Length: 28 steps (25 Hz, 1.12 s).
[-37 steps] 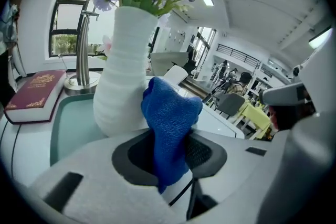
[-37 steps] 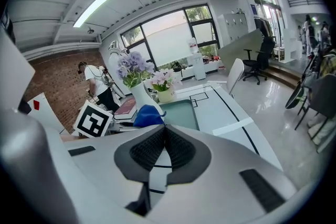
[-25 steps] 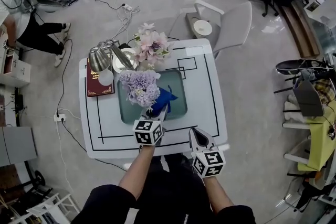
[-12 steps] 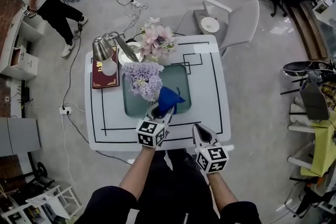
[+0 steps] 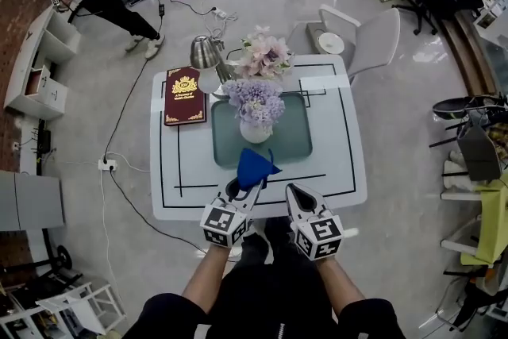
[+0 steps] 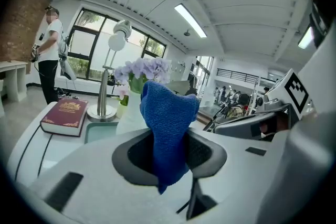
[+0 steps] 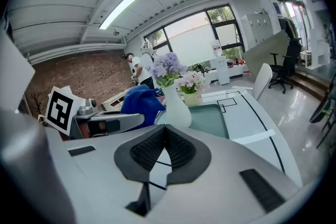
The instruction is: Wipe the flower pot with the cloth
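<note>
Near pot (image 5: 255,130), L gripper (image 5: 238,188) clamps cloth (image 5: 254,167).

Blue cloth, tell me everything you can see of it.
The blue, nubby-textured cloth is bunched and pinched between the jaws of the left hand-held gripper, sticking out past them with a short tail hanging behind. It hangs over the white table, just short of the white vase of purple flowers, apparently not touching it.

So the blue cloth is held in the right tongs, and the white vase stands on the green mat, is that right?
No: the blue cloth is held in the left tongs, as the left gripper view shows. The white vase does stand on the green mat.
</note>
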Each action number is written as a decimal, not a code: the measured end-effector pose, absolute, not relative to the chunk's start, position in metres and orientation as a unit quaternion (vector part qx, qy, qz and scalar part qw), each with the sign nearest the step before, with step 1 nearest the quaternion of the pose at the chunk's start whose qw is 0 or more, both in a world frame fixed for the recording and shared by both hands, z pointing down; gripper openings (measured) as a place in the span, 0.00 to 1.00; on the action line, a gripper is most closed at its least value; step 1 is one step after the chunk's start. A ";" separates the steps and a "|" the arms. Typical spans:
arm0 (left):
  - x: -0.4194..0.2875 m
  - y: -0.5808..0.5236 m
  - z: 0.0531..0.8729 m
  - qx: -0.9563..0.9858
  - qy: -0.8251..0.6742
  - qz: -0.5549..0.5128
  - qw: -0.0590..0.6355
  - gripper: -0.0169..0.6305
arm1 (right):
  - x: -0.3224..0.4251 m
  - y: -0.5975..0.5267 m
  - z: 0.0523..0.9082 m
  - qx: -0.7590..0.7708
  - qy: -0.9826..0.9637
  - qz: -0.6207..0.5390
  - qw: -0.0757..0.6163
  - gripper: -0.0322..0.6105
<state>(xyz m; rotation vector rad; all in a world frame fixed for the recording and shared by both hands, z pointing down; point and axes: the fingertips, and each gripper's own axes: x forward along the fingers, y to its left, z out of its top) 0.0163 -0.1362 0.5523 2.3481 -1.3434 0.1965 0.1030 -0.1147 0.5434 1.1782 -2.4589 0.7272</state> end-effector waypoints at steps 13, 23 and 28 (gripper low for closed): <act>-0.058 -0.038 0.526 0.845 -0.492 0.047 0.204 0.22 | 0.042 -0.043 0.515 0.420 -0.868 0.207 0.164 0.06; -0.068 -0.005 0.518 0.854 -0.485 0.041 0.184 0.22 | 0.021 -0.018 0.506 0.422 -0.873 0.190 0.153 0.06; -0.071 0.003 0.513 0.855 -0.485 0.039 0.179 0.22 | 0.017 -0.011 0.502 0.421 -0.875 0.184 0.152 0.06</act>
